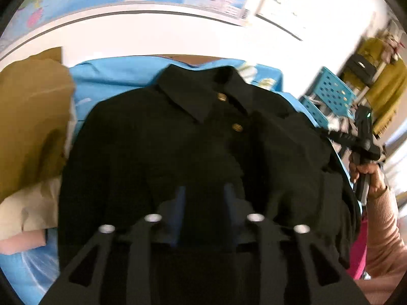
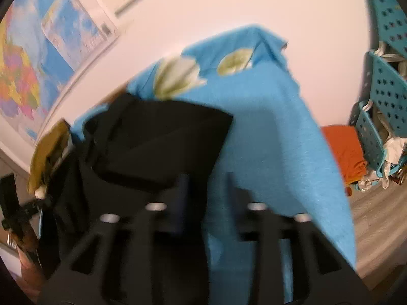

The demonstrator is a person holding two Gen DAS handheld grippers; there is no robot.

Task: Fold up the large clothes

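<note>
left gripper [image 1: 203, 193]: part-open over black shirt [image 1: 178, 139] (contact unclear) | right gripper [image 2: 207, 185]: part-open, empty

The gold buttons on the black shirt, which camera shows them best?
The left wrist view. The black shirt lies spread front-up there, and both gold buttons show below the collar. The right wrist view catches only a folded edge of the shirt on the blue cloth; no buttons show.

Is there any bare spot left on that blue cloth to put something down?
Yes: the blue cloth is bare right of the black shirt, out to its edge. The shirt fills the middle; tan clothes crowd its left side.
</note>
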